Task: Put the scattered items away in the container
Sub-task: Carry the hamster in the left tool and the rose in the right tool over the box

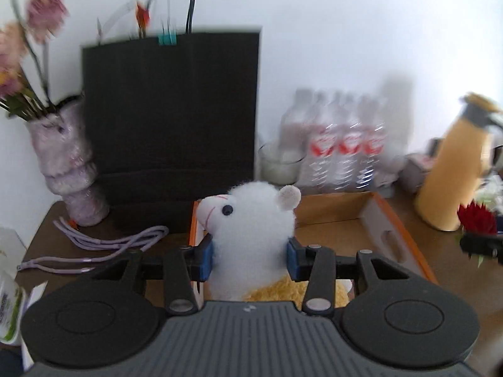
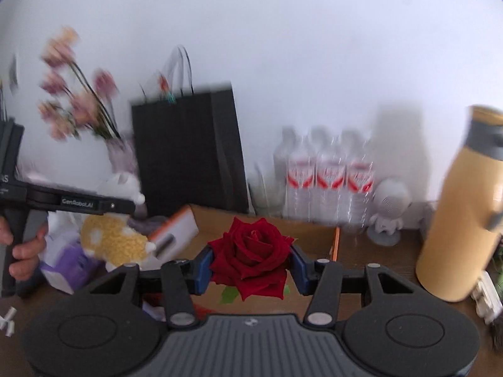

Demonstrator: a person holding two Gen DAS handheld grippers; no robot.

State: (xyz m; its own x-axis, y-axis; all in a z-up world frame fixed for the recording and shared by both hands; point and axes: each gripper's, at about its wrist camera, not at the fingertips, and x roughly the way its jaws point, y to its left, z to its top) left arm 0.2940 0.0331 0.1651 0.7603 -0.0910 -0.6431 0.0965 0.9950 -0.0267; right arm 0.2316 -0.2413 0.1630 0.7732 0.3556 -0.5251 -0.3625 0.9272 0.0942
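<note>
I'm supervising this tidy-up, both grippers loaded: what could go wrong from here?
The left gripper pinches the plush sheep only by its soft neck, so it might slip out. The right gripper squeezes the red rose by its bloom; petals may crush. Both head for one cardboard box, so they could collide.

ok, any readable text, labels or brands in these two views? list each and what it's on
"GenRoboLAI", as best it reads: white print on the black side of the left gripper, seen from the right wrist.
Water bottles: red-and-white labels, too blurred to read.
White pot with a green label at the left edge of the left wrist view: print too blurred to read.
Purple and white packet: no print legible.
Black paper bag, yellow flask, cardboard box: no text visible.
</note>
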